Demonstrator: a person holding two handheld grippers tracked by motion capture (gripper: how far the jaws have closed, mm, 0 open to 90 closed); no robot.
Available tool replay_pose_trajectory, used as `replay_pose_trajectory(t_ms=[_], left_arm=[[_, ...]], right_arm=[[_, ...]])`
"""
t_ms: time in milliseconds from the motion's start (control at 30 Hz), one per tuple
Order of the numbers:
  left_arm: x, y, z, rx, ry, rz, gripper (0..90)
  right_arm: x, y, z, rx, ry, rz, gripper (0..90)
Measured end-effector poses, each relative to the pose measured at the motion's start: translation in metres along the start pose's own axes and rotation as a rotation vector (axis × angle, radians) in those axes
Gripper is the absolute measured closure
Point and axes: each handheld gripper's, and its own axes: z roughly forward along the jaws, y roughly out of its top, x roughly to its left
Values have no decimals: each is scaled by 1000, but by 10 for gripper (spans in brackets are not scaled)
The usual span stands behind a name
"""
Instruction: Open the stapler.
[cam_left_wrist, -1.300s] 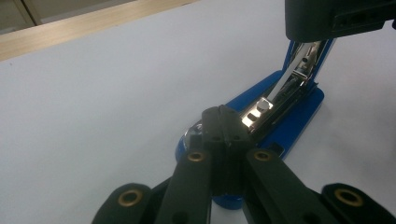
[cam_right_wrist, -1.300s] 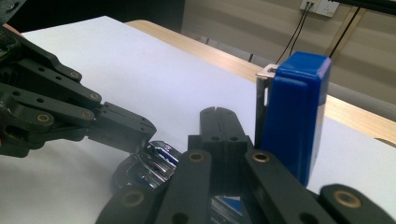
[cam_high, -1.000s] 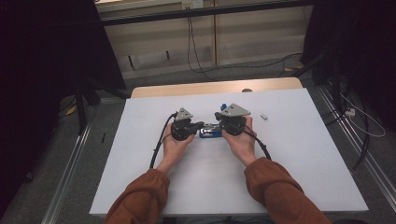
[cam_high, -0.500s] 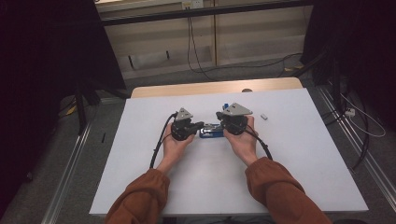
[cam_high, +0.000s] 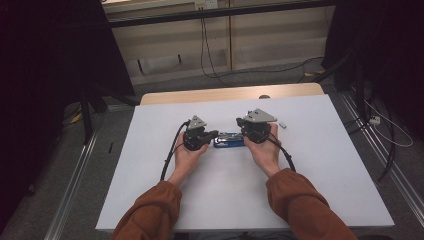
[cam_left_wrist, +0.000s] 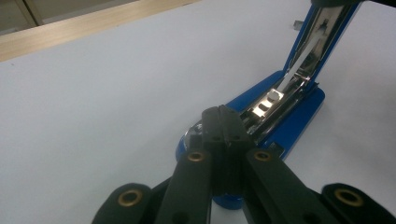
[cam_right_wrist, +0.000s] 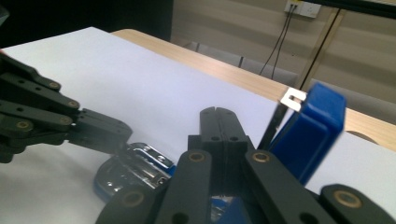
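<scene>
The blue stapler (cam_high: 229, 141) lies on the white bench (cam_high: 320, 165), roughly at its middle, and we take it as our landmark. In the left gripper view its top arm (cam_left_wrist: 322, 35) stands hinged up and open above the base, baring the shiny metal channel (cam_left_wrist: 275, 100). Beyond the stapler the white cover ends in a strip of bare wood (cam_high: 230, 93), and past that we see a pale wall panel with a dark cable (cam_high: 204, 40) hanging down it. A small pale thing (cam_high: 283, 125) lies to the right of the stapler, well apart from it; we cannot tell what it is. We hold the left tongs (cam_high: 214, 134) at the stapler's left end, jaws fully closed, tips resting on or just above the front of its base; we cannot tell whether they press it. The right tongs (cam_high: 239, 136) sit at the stapler's right end, jaws likewise closed with nothing between them, the raised blue arm just beside them.
</scene>
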Motion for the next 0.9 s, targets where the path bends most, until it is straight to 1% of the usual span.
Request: replay_pose_trajectory(t_ms=[67,133,233,400,467,533,600,700,800,900], left_arm=[[0,0,0,1,0,1,900],[0,0,0,2,0,-1,900],[0,0,0,6,2,1,900],[0,0,0,2,1,1,900],[0,0,0,6,3,10,900],[-1,1,0,7,6,10,900],[-1,1,0,8,6,11,900],[-1,0,0,6,5,11,900],[-1,0,0,7,5,11,900],[-1,0,0,4,4,10,900]], right_arm=[[-5,0,-2,-3,-4,14,900],[-8,0,-4,-4,-7,13,900],[-7,1,-4,-1,-11,-2,900],[-9,1,-5,1,-8,7,900],[-9,2,-6,-2,-5,6,900],[-11,2,-7,-6,-12,5,900],[-14,1,-9,-4,-10,31,900],[-19,-1,-12,-2,-23,31,900],[-25,-3,-14,4,-37,42,900],[-27,-4,-17,5,-36,44,900]])
